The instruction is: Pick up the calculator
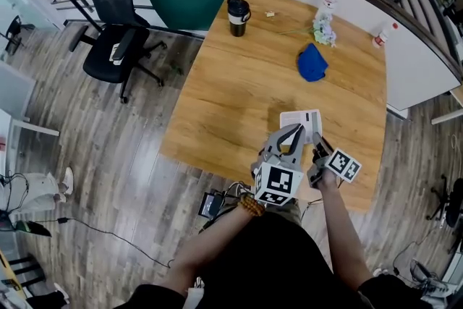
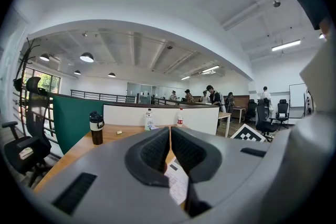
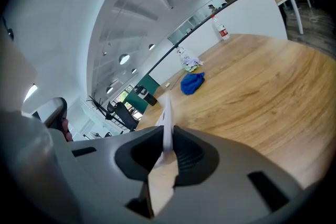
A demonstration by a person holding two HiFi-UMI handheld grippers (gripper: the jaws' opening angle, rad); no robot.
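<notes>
The calculator (image 1: 300, 121), white and flat, is near the front of the wooden table (image 1: 239, 98). My right gripper (image 1: 318, 145) is shut on its near edge. In the right gripper view the calculator (image 3: 167, 118) shows edge-on as a thin white slab pinched between the dark pads, sticking up past the right gripper (image 3: 168, 136). My left gripper (image 1: 295, 132) hovers just left of it, its jaws together with nothing between them. In the left gripper view the calculator's keys (image 2: 177, 181) show below the shut left gripper (image 2: 170, 131).
Farther back on the table lie a blue cloth (image 1: 312, 63), a black tumbler (image 1: 238, 15), a bottle with flowers (image 1: 325, 18) and a small bottle (image 1: 383, 34) against the white partition. A black office chair (image 1: 116, 18) stands on the floor to the left.
</notes>
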